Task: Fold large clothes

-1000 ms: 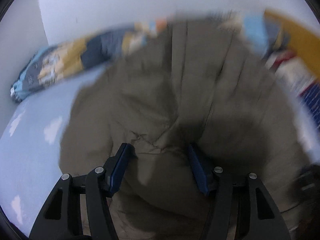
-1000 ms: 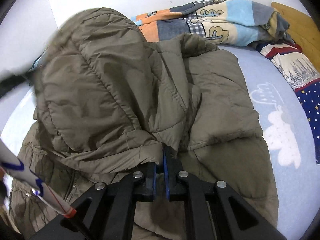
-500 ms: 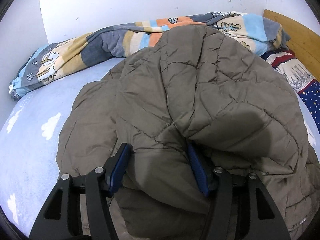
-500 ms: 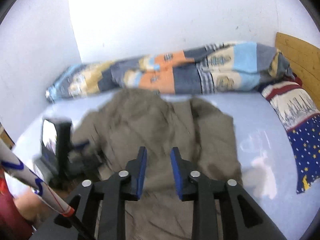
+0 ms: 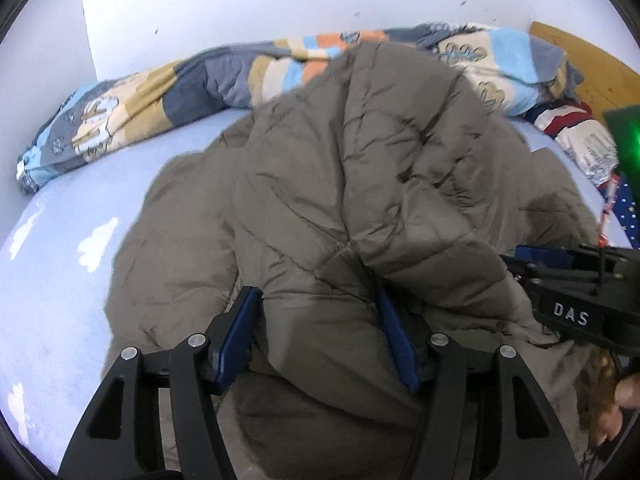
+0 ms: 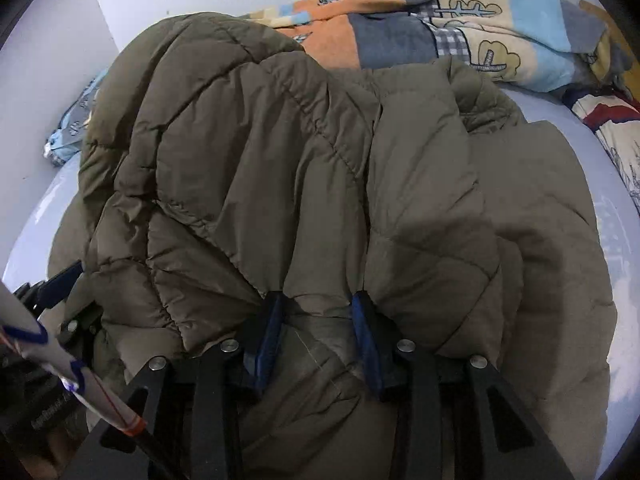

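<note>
1. Half a second ago the right tongs (image 6: 318,340) were lifted clear and empty above the bed; now they sit low at the near edge of the olive-brown quilted puffer jacket (image 6: 320,184), with a bunched roll of its padded fabric between their blue pads (image 6: 268,340).
2. Left tongs (image 5: 320,332) show little change: their jaws stay spread around a thick fold of the same jacket, blue pads pressing the bulge from both sides, so they appear to be holding it.
3. Right tongs are likewise part-spread with fabric filling the gap; they seem to pinch the jacket, though how firmly cannot be told.
4. The jacket lies heaped in the middle of the pale blue cloud-print bed sheet (image 5: 80,264), a big upper flap doubled over toward the near side.
5. Judged from this, both near corners of the folded layer are now in hand, which suits pulling or smoothing the next fold.
6. Open room: bare sheet lies to the left of the jacket in the left wrist view and to the right in the right wrist view.
7. Limits: the striped patchwork blanket (image 6: 460,32) lies along the far wall just behind the jacket, and a star-and-stripe patterned pillow (image 5: 588,148) sits at the right, under a wooden headboard (image 5: 588,64).
</note>
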{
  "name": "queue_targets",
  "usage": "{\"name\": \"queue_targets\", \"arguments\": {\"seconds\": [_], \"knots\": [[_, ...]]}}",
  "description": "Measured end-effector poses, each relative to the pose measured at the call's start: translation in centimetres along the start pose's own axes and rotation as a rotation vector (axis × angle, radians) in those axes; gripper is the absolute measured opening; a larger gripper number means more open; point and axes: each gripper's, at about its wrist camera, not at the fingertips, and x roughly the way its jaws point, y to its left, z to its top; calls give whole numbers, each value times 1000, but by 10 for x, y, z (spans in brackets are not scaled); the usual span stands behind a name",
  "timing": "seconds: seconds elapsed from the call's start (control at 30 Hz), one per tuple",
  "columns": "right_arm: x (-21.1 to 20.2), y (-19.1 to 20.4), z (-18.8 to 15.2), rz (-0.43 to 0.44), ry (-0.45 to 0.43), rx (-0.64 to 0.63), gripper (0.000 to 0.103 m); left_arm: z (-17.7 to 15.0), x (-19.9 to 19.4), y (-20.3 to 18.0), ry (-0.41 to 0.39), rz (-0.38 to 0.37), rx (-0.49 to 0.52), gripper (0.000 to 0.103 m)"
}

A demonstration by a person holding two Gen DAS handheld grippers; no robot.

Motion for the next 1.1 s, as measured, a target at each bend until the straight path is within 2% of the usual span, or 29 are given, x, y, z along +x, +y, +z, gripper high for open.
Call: {"name": "queue_targets", "arguments": {"seconds": [0.1, 0.23, 0.3, 0.37, 0.47, 0.6, 0.77, 0.83, 0.93, 1.0, 1.1], "knots": [[-19, 4, 5, 9, 3, -34, 40, 7, -28, 7, -44, -13, 4, 59], [-74, -1, 0, 65, -83, -56, 40, 19, -58, 12, -120, -17, 18, 59], [-96, -5, -7, 64, -112, -69, 40, 21, -61, 10, -136, -56, -2, 59], [-104, -8, -14, 78, -114, -77, 40, 19, -52, 4, -121, -77, -8, 59], [-98, -7, -22, 66, -110, -107, 40, 11, -28, -9, -66, -74, 18, 59], [-59, -15, -24, 60, -35, -78, 40, -6, 4, -14, 22, -50, 33, 60], [-28, -22, -28, 68, 5, -29, 40, -13, 14, -17, 25, -41, 24, 61], [-24, -18, -28, 41, -1, -46, 40, -15, 9, -21, 14, -28, 26, 61], [-31, -17, -25, 27, 21, -40, 40, -15, -15, -14, -6, -47, -20, 60], [-51, -16, -25, 46, 10, -13, 40, -17, -36, -9, -18, -42, -32, 60], [-98, -13, -42, 61, -27, -46, 41, -23, -67, -3, -37, -21, -36, 60]]}}
